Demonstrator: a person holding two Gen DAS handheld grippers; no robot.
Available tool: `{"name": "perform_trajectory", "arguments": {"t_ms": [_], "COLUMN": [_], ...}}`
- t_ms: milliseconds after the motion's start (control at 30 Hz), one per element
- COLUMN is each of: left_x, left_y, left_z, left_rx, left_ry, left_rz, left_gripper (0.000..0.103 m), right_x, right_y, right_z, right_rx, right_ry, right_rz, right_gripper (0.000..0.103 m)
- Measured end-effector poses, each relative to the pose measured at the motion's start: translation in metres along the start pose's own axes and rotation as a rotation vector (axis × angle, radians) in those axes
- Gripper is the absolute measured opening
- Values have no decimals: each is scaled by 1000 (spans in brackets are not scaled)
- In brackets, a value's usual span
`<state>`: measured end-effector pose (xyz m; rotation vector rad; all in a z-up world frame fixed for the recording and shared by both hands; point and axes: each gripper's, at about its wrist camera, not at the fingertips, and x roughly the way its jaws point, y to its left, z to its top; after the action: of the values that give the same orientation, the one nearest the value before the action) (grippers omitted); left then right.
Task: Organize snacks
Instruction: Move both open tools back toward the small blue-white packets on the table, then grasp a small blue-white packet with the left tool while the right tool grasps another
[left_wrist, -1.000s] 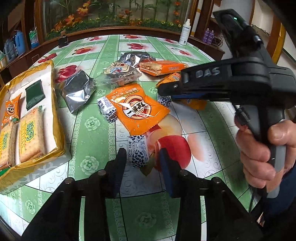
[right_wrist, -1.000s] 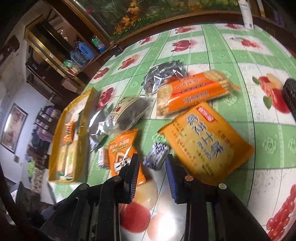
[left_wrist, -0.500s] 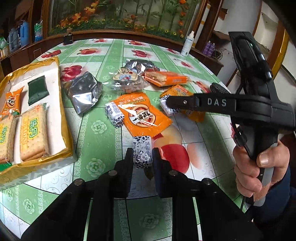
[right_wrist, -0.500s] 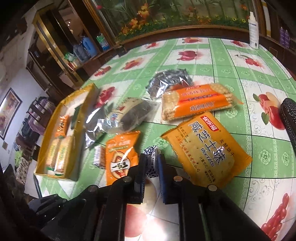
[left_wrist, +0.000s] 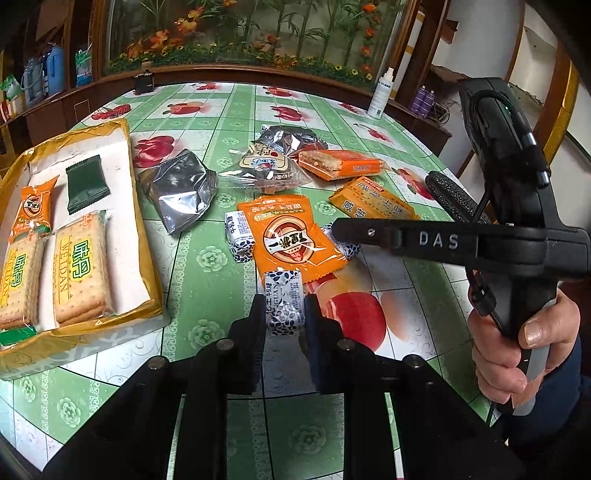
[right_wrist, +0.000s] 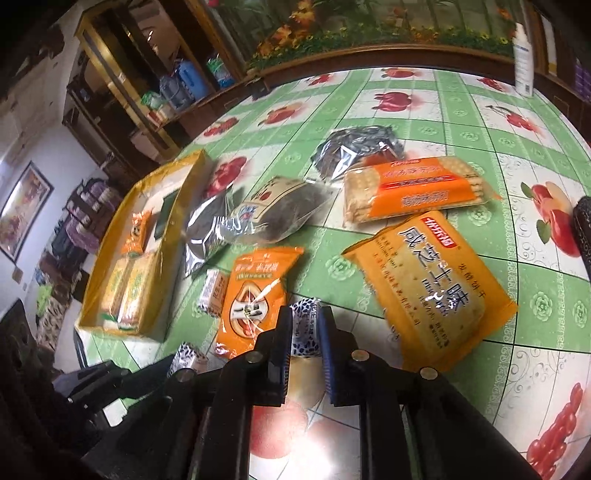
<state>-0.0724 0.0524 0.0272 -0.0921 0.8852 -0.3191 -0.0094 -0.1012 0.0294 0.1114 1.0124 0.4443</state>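
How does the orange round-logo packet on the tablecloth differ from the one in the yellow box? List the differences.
The tablecloth packet lies loose among unsorted snacks; the boxed packet sits inside the yellow box. The tablecloth packet touches a small blue-and-white candy; the boxed packet lies beside a dark green sachet and cracker packs. Both have an orange wrapper with a round logo.

The tabletop (left_wrist: 207, 280) was green-and-white checked with red fruit prints. The candy (left_wrist: 284, 299) was white with black specks, one packet (left_wrist: 291, 236) orange, the tray (left_wrist: 142, 236) gold-rimmed.
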Motion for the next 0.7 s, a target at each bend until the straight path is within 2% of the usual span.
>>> {"name": "perform_trajectory", "arguments": {"t_ms": [200, 367, 467, 700], "left_x": [0, 0, 0, -1], "left_y": [2, 3, 3, 5], "left_z": [-1, -1, 0, 0], "left_rx": [-3, -5, -9, -12], "left_ry": [0, -1, -4, -5], "left_rz": [-2, -1, 1, 4], "left_gripper": [17, 17, 17, 17], "right_x": [6, 10, 12, 12], "right_y": [9, 18, 26, 26], "right_z": [-4, -8, -12, -13], "right_rx": [-67, -125, -175, -190], "right_ry": [8, 20, 17, 22], "right_rz": [-61, -84, -132, -156], "right_gripper": [25, 25, 21, 21]}}
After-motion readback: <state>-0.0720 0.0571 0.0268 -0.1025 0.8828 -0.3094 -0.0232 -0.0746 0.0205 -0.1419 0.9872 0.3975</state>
